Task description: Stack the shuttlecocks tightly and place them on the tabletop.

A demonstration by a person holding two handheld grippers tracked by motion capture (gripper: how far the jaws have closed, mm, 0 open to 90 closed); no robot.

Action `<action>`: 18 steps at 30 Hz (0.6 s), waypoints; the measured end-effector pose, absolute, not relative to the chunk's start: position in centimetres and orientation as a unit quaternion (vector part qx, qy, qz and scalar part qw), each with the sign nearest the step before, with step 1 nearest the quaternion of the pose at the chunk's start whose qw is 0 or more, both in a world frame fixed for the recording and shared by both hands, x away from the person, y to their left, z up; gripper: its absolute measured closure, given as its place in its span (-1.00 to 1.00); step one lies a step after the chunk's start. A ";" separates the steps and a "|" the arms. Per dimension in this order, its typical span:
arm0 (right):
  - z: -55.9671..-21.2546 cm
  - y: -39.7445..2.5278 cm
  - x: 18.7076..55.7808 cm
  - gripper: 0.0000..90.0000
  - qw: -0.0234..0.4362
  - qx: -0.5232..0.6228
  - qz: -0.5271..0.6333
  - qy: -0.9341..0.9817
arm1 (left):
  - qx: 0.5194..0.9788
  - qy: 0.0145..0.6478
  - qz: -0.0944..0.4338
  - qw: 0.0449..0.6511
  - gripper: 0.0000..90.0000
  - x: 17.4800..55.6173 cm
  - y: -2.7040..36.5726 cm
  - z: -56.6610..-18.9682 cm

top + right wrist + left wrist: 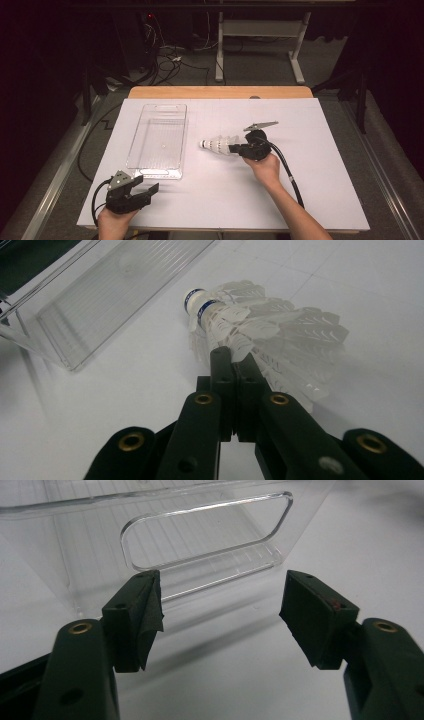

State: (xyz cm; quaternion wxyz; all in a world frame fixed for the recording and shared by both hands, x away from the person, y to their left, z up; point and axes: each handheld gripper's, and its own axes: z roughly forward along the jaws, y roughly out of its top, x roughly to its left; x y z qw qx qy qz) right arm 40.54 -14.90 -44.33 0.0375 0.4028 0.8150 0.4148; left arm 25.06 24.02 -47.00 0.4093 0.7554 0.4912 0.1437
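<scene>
A white feathered shuttlecock (216, 145) (260, 325) with a blue-banded cork lies sideways at the middle of the table, cork pointing left toward the bin. Its skirt shows layered tiers, as if shuttlecocks are nested. My right gripper (234, 148) (232, 356) is shut on the feathers at the skirt's edge. I cannot tell whether the shuttlecock rests on the table or hangs just above it. A clear plastic bin (137, 135) (210, 525) (100, 295) stands empty at the left. My left gripper (145, 185) (222, 615) is open just before the bin's near handle end, holding nothing.
A white sheet (310, 190) covers the table, with the wooden edge (220, 92) showing at the far side. Cables (170, 60) and a white desk frame (260, 30) stand on the floor beyond.
</scene>
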 end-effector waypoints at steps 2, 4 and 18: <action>-44.4 -14.9 40.6 1.00 0.038 0.403 0.414 0.815 | 0.755 0.491 0.144 0.410 -0.25 25.1 24.0 -47.0; -44.4 -14.8 40.6 1.00 0.038 0.403 0.414 0.815 | 0.755 0.491 0.144 0.409 -0.25 25.1 24.0 -47.0; -44.3 -14.2 40.8 1.00 0.041 0.400 0.413 0.817 | 0.756 0.491 0.144 0.409 -0.25 25.0 24.0 -47.0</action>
